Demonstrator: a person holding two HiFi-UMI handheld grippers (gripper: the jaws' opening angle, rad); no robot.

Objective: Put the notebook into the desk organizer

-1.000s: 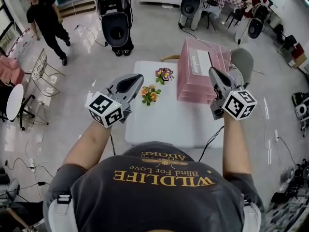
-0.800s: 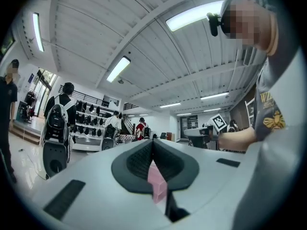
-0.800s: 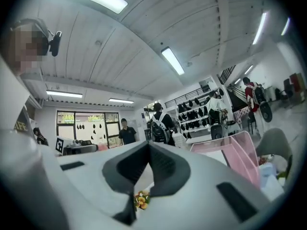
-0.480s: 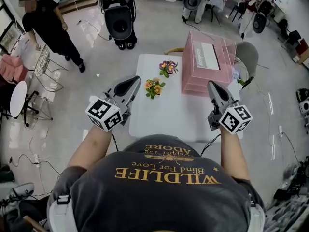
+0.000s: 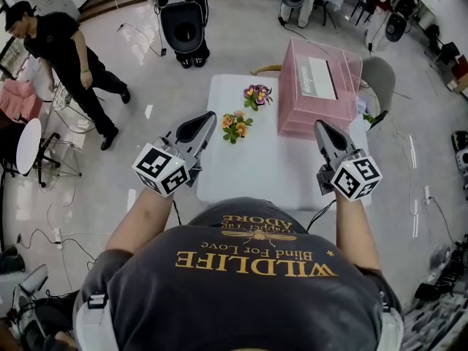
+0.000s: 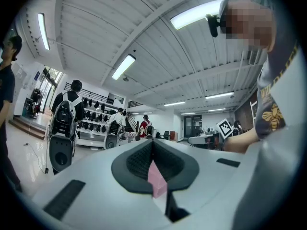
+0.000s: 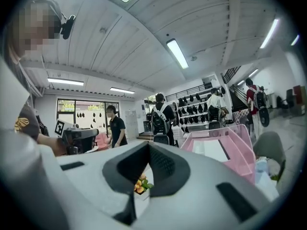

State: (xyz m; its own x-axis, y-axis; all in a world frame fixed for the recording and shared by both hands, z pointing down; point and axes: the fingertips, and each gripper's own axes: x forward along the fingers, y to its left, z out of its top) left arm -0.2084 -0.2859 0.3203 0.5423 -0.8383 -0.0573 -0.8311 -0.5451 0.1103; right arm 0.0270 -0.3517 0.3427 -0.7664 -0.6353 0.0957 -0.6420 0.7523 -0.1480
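Pink organizer [image 5: 295, 107]: stack of trays at the far right corner of the white desk [image 5: 263, 163], nothing touching it.
Notebook [image 5: 319, 77]: flat white thing lying in the organizer's top tray, inside the pink rim. Pretty sure that's it, though I can't make out the print on it.
Left tool [image 5: 207, 117]: held level over the near left edge of the desk, pointing toward the far side. Jaws pressed together with nothing between them; only a sliver of pink shows through the slit under the tips.
Right tool [image 5: 319, 125]: near right side of the desk, just short of the organizer and not touching it. Jaws pressed together too, empty, with a bit of flower showing through the gap.
Flowers: two small bunches on the desk left of the organizer, one farther [image 5: 256, 93], one nearer [image 5: 235, 125], a little apart.
Room: person in black [image 5: 69, 53] mid-stride on the floor at the far left, grey chair [image 5: 381, 79] right behind the organizer.
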